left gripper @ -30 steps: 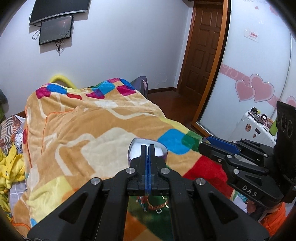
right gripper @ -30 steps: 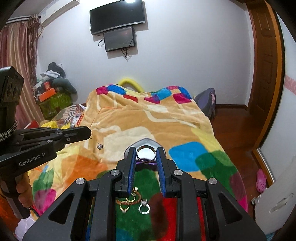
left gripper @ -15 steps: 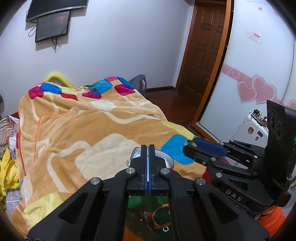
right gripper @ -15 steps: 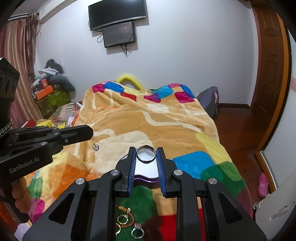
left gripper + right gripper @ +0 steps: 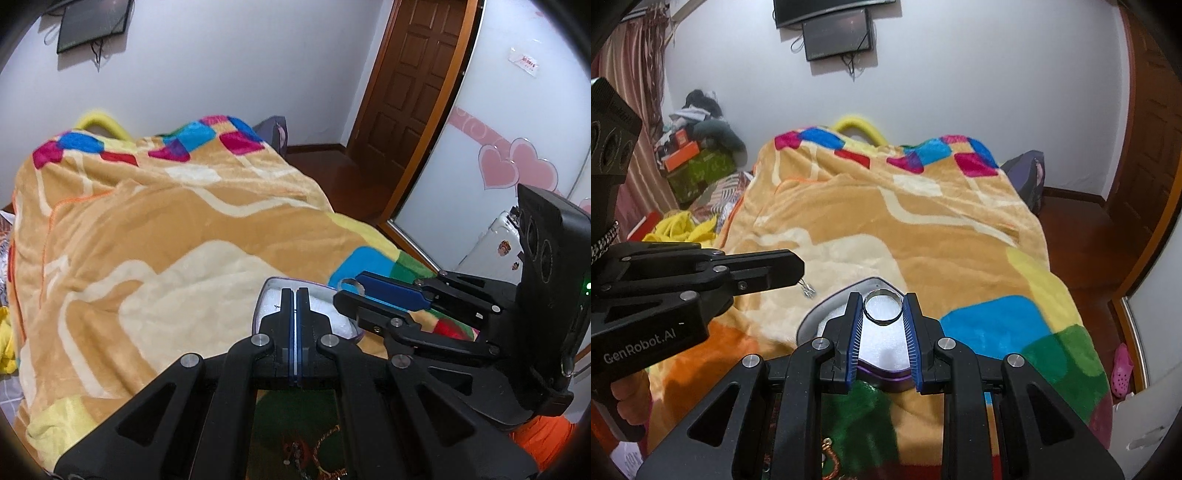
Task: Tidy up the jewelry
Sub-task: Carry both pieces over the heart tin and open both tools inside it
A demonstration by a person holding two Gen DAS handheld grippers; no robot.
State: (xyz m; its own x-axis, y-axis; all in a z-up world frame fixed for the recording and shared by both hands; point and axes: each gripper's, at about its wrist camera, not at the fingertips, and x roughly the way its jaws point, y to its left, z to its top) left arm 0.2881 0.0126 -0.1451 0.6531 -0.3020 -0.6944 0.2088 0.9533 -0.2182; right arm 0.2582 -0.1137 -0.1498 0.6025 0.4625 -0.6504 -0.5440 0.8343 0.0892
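That ring pinched across its rim in your right gripper is tiny and slick, so stay gentle, while your left gripper is clamped tight on a thin earring.

"GenRobot.AI" in white on the black body of the left gripper, no other text legible

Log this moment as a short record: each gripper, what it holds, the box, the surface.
left gripper: fingers shut on a thin chain, small pendant dangling below the tips
right gripper: fingers clamped on a silver ring, held above the box
box: open, white lining, purple rim
surface: patchwork blanket on a bed
loose jewelry: on the green patch, near the grippers
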